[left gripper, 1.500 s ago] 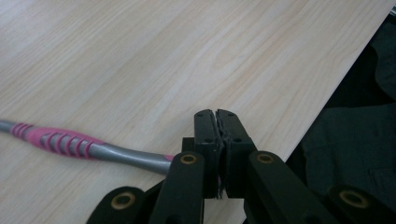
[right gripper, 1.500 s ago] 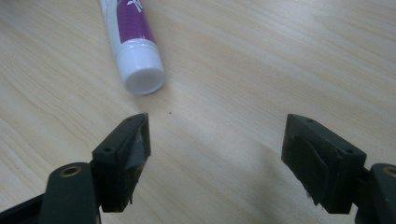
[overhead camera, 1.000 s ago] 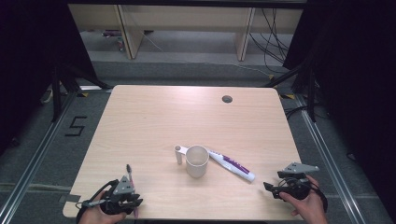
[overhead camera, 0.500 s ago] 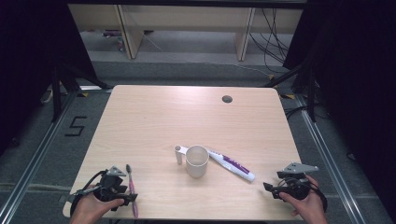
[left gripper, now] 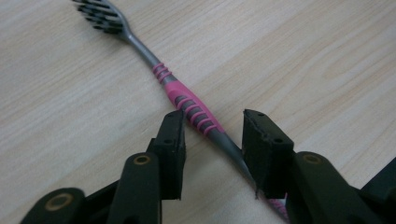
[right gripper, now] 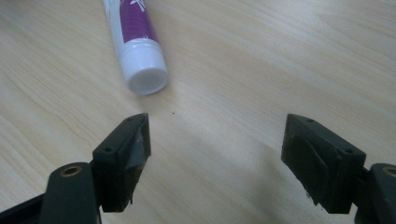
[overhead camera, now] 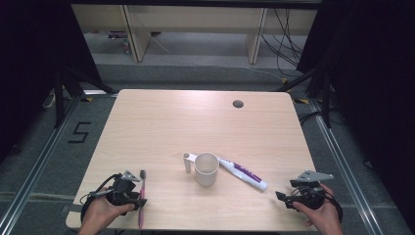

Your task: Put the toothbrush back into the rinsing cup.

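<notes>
Change: the left gripper (overhead camera: 128, 188) has slid leftward along the table's near edge over the past second, and the toothbrush (overhead camera: 142, 196) now lies along its right side; the right gripper (overhead camera: 293, 195) stays where it was.
Left gripper: held in the person's left hand (overhead camera: 100, 214) at the near left corner of the table (overhead camera: 161, 127); in the left gripper view its black jaws stand partly spread astride the toothbrush (left gripper: 187, 105), one on each side of the pink and grey handle, and contact cannot be told.
Toothbrush: flat on the wood, dark bristles pointing away from the person, handle end toward the near edge.
Right gripper: in the person's right hand (overhead camera: 320, 215) at the near right corner, jaws spread wide over bare wood, nothing between them.
Toothpaste tube: white and purple (overhead camera: 243, 173), lying flat just right of the mug, its white cap (right gripper: 147, 74) nearest the right gripper and just beyond its jaws.
Mug: white (overhead camera: 206, 169), upright at mid-table, handle to its left, between the two grippers.
</notes>
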The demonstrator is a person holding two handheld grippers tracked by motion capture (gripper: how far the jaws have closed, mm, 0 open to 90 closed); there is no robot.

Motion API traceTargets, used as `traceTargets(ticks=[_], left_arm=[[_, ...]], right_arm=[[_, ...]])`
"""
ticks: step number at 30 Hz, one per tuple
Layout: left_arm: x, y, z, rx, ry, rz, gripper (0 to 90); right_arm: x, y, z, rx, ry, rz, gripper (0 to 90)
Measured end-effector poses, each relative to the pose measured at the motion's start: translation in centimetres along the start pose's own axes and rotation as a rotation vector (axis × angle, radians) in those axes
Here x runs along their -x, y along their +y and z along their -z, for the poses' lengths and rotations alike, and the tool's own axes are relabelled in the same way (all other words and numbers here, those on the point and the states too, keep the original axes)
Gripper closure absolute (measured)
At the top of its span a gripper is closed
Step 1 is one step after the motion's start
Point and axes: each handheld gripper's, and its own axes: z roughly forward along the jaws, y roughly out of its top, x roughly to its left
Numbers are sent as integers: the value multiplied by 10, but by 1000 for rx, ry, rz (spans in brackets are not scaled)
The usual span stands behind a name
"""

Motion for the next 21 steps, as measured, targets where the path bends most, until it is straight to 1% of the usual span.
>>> traceTargets(ticks=[2, 3, 5, 6, 7, 8, 11, 12, 13, 14, 15, 16, 18, 19, 21], left_arm=[[1, 5, -3, -13, 6, -26, 656], [1, 5, -3, -13, 6, -26, 671], [1, 8, -3, -34, 3, -41, 702], [1, 9, -4, -36, 4, -49, 712], [2, 10, -5, -32, 12, -41, 712], [2, 11, -5, -46, 11, -58, 728], [0, 14, -6, -58, 13, -68, 757], [0, 15, -6, -71, 16, -75, 757], [0, 16, -6, -70, 15, -75, 771], [-1, 18, -6, -89, 20, -84, 781], [-1, 20, -7, -100, 29, -93, 799], [-1, 22, -7, -109, 28, -98, 806], [-1, 23, -8, -109, 34, -104, 809], [0, 26, -8, -144, 33, -125, 811], [1, 28, -9, -145, 39, -128, 812]], right_arm=[[0, 0, 0, -2, 9, -1, 246], [0, 0, 0, -2, 9, -1, 246], [1, 0, -1, 2, 11, 3, 247], [1, 0, 0, 3, 12, 3, 247], [1, 0, 0, 3, 12, 3, 247], [1, 0, -1, 8, 9, 2, 247], [1, 0, 0, 2, 8, 3, 247], [1, 0, 0, 2, 8, 3, 247], [-1, 0, 0, -1, 10, -19, 247], [-1, 0, -1, 0, 13, -9, 247], [-2, 0, 0, -12, 17, -32, 247], [-3, 0, 0, -11, 20, -33, 246], [-3, 0, 0, -9, 18, -32, 247], [-2, 0, 0, -11, 21, -33, 246], [-2, 0, -1, -12, 22, -33, 246]])
